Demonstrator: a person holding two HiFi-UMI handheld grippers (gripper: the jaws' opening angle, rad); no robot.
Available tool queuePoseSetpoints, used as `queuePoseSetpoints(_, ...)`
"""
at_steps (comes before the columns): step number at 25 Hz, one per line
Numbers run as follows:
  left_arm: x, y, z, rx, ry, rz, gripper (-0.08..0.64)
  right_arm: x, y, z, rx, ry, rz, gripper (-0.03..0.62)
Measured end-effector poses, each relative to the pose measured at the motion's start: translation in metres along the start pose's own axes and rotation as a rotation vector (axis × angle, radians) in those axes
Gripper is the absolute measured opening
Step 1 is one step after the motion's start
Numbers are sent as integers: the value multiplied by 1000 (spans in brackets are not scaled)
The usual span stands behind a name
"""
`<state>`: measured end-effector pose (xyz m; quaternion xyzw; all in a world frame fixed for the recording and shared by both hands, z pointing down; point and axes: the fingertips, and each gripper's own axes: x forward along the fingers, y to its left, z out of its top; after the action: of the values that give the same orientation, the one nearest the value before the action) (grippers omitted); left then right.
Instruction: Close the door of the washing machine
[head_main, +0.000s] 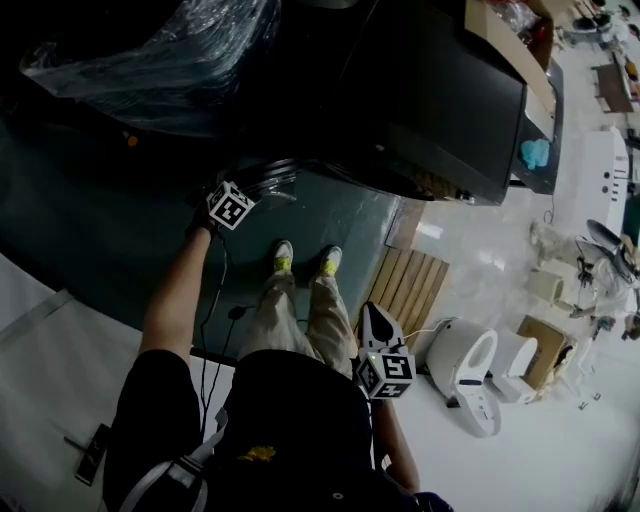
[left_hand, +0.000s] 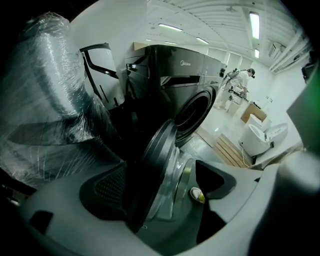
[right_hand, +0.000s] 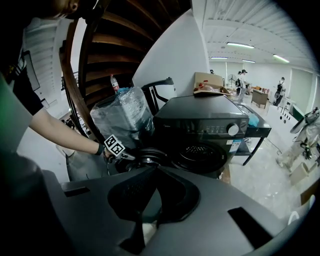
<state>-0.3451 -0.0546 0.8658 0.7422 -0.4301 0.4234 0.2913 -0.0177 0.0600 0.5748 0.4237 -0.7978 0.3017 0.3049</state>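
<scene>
Above the floor mat (head_main: 330, 218) before the washing machine (left_hand: 170, 80), its stiff, hinged door (left_hand: 159, 150) was judged best pushed at the rim straddled by the left gripper (left_hand: 161, 186), jaws spread apart.

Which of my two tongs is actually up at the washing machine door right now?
The left tongs: open, one jaw either side of the open door's rim. The right tongs hang back, shut, well short of the machine.

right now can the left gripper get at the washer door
Likely yes: the left gripper has its jaws open on either side of the rim of the open door, and nothing else is in between.
</scene>
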Motion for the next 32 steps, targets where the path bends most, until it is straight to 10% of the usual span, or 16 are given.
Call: queuePoseSetpoints(32,-13,-182,23,-391,24,-60,428,-35,-110,25,120,-129,-19,28)
